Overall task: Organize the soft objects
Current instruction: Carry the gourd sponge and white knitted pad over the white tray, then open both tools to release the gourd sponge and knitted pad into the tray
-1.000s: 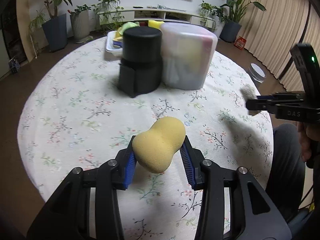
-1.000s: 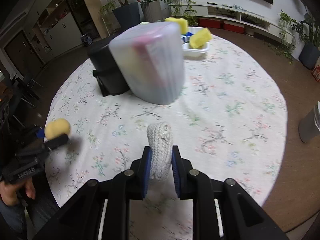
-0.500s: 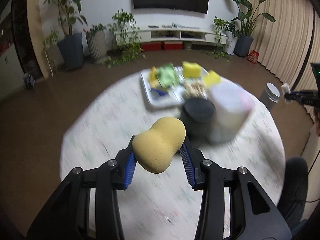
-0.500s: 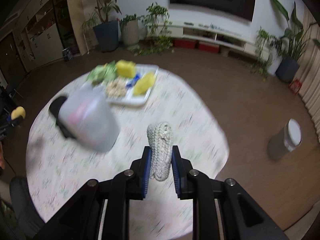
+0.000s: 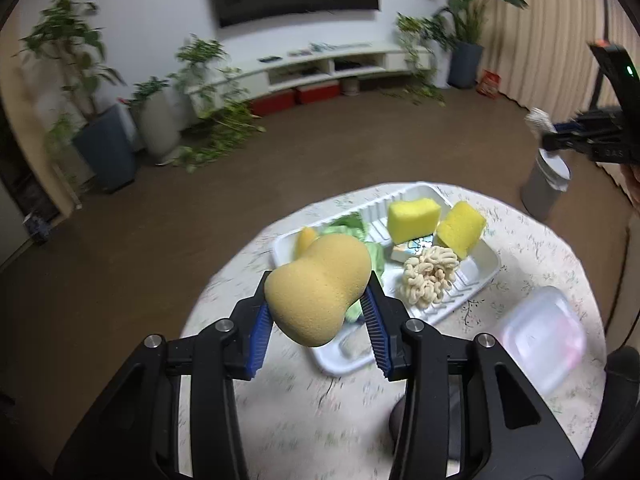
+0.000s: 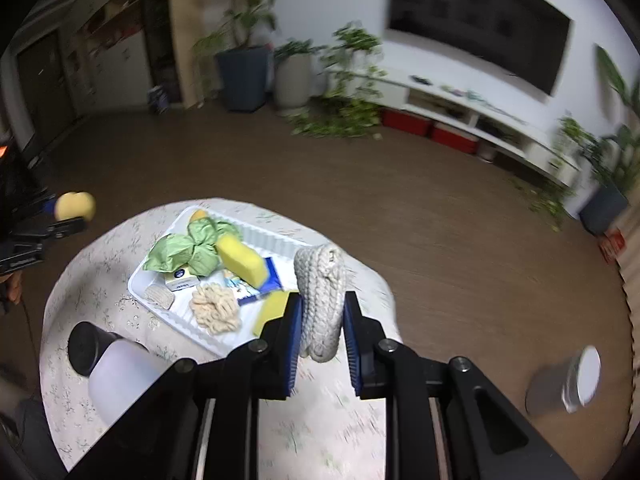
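My left gripper (image 5: 318, 312) is shut on a tan gourd-shaped sponge (image 5: 318, 290), held high above the near end of a white tray (image 5: 486, 270). My right gripper (image 6: 320, 330) is shut on a grey-white knitted pad (image 6: 321, 292), raised over the tray's (image 6: 140, 280) right edge. The tray holds two yellow sponges (image 5: 414, 219) (image 5: 461, 229), a cream yarn bundle (image 5: 428, 274), green cloth (image 6: 188, 250), a small box and another knitted pad (image 6: 159, 295). In the right wrist view the left gripper (image 6: 66, 216) appears at far left with its sponge.
A round table with floral cloth (image 6: 80, 280) carries a black cylinder (image 6: 86, 346) and a frosted plastic container (image 6: 128, 376) in front of the tray. A bin (image 6: 568, 384) stands on the brown floor. Plants and a low TV shelf line the far wall.
Both grippers have risen and swung forward over the table, each keeping its object. The containers have passed beneath, and the tray is now right below the fingers.
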Motion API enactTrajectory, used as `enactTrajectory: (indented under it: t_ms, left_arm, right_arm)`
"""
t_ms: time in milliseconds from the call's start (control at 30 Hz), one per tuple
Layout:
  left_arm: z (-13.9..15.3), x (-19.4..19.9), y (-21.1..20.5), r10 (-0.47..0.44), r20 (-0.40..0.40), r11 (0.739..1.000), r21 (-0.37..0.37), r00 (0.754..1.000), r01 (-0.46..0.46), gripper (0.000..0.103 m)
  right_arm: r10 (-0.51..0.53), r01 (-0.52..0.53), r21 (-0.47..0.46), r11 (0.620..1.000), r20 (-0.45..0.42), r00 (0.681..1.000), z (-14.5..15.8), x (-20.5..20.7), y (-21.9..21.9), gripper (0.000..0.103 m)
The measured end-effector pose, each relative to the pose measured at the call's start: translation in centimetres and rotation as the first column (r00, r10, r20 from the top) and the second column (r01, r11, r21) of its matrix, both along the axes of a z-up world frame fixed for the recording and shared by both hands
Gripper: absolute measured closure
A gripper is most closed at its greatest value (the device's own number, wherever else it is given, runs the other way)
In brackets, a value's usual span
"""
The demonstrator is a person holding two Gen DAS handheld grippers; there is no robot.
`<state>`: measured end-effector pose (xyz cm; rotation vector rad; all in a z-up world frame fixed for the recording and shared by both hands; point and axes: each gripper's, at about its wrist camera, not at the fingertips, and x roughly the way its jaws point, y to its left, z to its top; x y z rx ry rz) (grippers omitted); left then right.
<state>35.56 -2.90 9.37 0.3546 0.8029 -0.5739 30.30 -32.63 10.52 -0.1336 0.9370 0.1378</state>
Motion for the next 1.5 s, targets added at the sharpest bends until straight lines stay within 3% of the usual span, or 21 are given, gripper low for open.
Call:
enactTrajectory:
  t_ms: [133, 333, 733, 867, 967, 1100, 1267, 1333, 1500]
  left_arm:
    - [-3.7, 1.9, -2.5, -0.057, -0.040, 0.997, 0.052, 0.998, 0.059, 0.063]
    - [-7.5, 2.9, -3.4, -0.092, -0.088, 0.994, 0.047, 0.992, 0.096, 0.063]
    - [-11.4, 3.1, -4.1, -0.097, -0.093, 0.993, 0.056, 0.991, 0.103, 0.058]
    - [-12.4, 3.2, -3.6, -0.072, -0.114, 0.996, 0.044, 0.991, 0.078, 0.054]
    - [-12.9, 3.6, -3.1, -0.051, -0.143, 0.998, 0.038, 0.988, 0.057, 0.041]
    - [-12.9, 3.6, -3.0, -0.051, -0.145, 0.998, 0.036, 0.988, 0.057, 0.040]
    - [-12.6, 3.3, -2.5, -0.048, -0.148, 0.998, 0.025, 0.988, 0.052, 0.038]
    - [-12.5, 3.4, -2.1, -0.044, -0.152, 0.999, 0.016, 0.987, 0.047, 0.031]
    - [-11.9, 3.3, -1.0, -0.006, -0.134, 1.000, 0.007, 0.991, 0.007, 0.023]
  right_arm:
    - [0.084, -0.086, -0.020, 0.996, -0.078, 0.993, -4.4, 3.5, 2.5, 0.081]
    - [0.169, -0.174, -0.025, 0.984, -0.144, 0.975, -9.7, 5.6, 5.4, 0.081]
    - [0.181, -0.191, -0.031, 0.981, -0.200, 0.963, -14.5, 6.1, 6.8, 0.081]
    - [0.189, -0.200, -0.036, 0.979, -0.195, 0.962, -14.8, 6.0, 7.1, 0.080]
    - [0.191, -0.205, -0.054, 0.977, -0.194, 0.962, -14.9, 5.9, 7.2, 0.079]
    - [0.187, -0.201, -0.057, 0.978, -0.189, 0.964, -14.8, 6.1, 7.3, 0.073]
    - [0.201, -0.213, -0.048, 0.976, -0.184, 0.962, -14.5, 5.7, 7.4, 0.053]
    - [0.204, -0.214, -0.043, 0.976, -0.174, 0.963, -14.2, 5.5, 7.3, 0.048]
    - [0.193, -0.200, -0.026, 0.980, -0.155, 0.969, -13.5, 5.3, 6.9, 0.046]
